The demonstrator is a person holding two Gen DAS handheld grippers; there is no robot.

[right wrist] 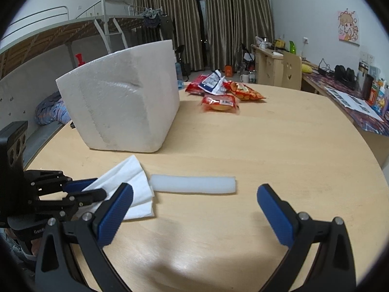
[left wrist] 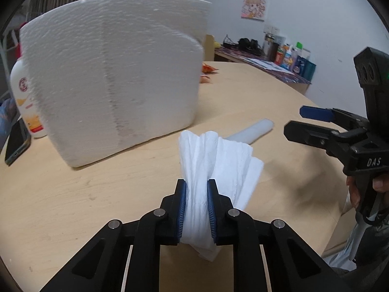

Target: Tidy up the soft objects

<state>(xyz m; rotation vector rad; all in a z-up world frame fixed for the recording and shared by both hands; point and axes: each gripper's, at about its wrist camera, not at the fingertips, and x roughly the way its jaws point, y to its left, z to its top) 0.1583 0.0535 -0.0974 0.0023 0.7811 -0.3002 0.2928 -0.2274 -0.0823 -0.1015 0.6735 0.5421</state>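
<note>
Beside the white, pebbled foam box (right wrist: pixel 121 102), a white ribbed tissue (left wrist: pixel 214 170) and a pale translucent foam tube (right wrist: pixel 193 184) are lying on the light wooden table (right wrist: pixel 279 170). Behind the box, red-and-orange snack packets (right wrist: pixel 226 92) are showing printed labels.

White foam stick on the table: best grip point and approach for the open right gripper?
Grip the white foam stick at mid-length, coming from the near side and above. It lies flat and crosswise ahead of the open right gripper, so the jaws would need turning to close across its narrow width. Its left end lies beside the white folded tissue pinched in the left gripper.
</note>
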